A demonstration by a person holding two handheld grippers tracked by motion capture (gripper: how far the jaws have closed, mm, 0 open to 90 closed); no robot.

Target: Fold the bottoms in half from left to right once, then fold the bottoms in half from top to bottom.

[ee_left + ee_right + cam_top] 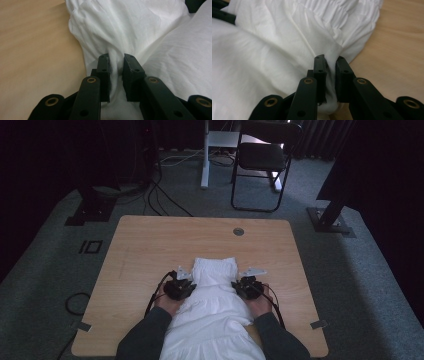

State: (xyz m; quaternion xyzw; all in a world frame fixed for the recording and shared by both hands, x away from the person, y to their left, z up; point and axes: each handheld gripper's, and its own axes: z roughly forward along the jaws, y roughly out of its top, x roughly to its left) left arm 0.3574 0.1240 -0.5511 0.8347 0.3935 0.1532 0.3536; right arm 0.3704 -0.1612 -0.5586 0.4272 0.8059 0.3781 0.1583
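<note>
Most of the table (pixel 150 245) is bare from 9 through 12 to 3 o'clock, and the white dress (pixel 212 305) lies from its centre toward 6, over the near edge. Each of the two grippers pinches a fold of the dress's side edge: left gripper (pixel 116 72) at 9 of the dress, right gripper (pixel 331 75) at 3.

The white dress (pixel 212 305) lies down the middle of the desk (pixel 140 245), from its near edge to about halfway. Bare wood lies open to the left of the dress, to its right, and beyond its far hem up to the grommet hole (pixel 238 231). The left gripper (pixel 181 287) pinches the dress's left edge, the right gripper (pixel 246 285) its right edge, blocking those flanks. Between them the cloth bunches in folds.
</note>
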